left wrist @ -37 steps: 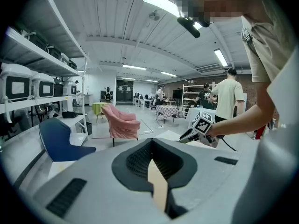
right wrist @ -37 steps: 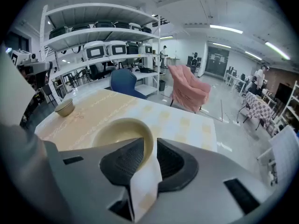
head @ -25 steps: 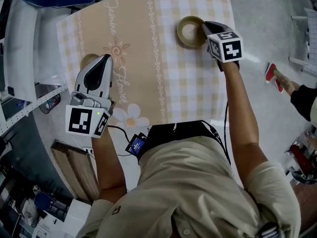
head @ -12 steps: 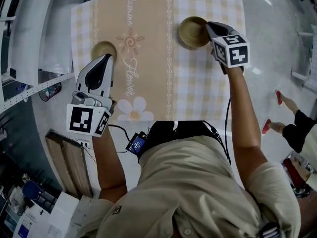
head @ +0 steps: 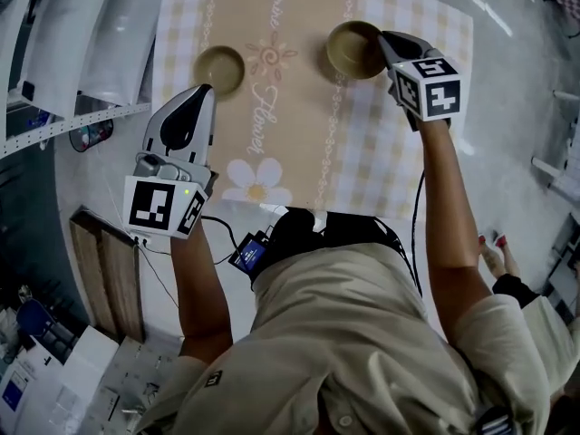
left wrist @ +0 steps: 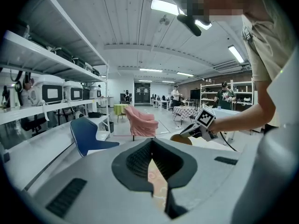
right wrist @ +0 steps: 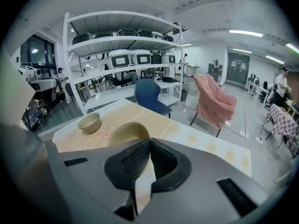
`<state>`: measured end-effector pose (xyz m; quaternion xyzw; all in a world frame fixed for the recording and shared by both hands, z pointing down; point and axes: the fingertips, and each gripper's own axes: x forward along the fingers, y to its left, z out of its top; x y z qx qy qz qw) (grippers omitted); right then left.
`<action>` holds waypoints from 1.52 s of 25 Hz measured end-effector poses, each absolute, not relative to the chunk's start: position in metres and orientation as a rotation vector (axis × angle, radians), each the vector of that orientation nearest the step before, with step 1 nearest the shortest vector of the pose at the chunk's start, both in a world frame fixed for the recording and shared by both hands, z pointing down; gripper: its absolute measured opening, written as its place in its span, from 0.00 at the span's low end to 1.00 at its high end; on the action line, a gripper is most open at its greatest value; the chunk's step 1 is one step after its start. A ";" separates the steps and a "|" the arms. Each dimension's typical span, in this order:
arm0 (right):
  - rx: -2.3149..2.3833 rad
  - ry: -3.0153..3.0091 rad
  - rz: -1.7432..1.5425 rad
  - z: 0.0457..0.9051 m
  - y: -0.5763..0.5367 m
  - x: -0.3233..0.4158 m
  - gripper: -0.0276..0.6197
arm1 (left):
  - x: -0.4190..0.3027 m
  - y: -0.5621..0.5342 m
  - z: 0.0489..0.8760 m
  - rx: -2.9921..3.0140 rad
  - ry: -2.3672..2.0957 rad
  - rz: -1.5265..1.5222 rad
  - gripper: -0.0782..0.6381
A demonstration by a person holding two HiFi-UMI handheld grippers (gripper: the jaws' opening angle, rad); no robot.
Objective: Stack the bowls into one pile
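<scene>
Pinching the rim of a round, smooth tan bowl (head: 352, 51), the right gripper (head: 385, 42) is seen with its jaws closed on it at the far right of the checked, flower-printed tablecloth (head: 290, 134). A second bowl (head: 219, 66) is set far left, just beyond the left gripper (head: 204, 93), whose ribbed dark pads (left wrist: 138, 160) are pressed together on nothing. Part of the tan bowl is hidden behind the jaws in the right gripper view.

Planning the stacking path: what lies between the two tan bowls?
Bare beige checked tablecloth with a printed sun motif, in the head view, between the left round tan bowl and the right round tan bowl.
</scene>
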<state>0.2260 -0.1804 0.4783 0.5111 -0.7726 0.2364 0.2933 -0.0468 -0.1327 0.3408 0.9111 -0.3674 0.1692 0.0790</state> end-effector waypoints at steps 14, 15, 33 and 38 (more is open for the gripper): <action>1.157 -2.180 0.543 0.461 -0.203 0.105 0.06 | -0.127 -0.119 0.337 2.626 -1.279 0.463 0.12; 1.143 -2.188 0.536 0.460 -0.204 0.097 0.06 | -0.132 -0.118 0.338 2.619 -1.289 0.459 0.12; 0.906 -2.268 0.493 0.467 -0.222 -0.032 0.06 | -0.198 -0.101 0.349 2.498 -1.415 0.414 0.12; 0.866 -2.270 0.492 0.474 -0.222 -0.048 0.06 | -0.208 -0.097 0.353 2.475 -1.434 0.408 0.12</action>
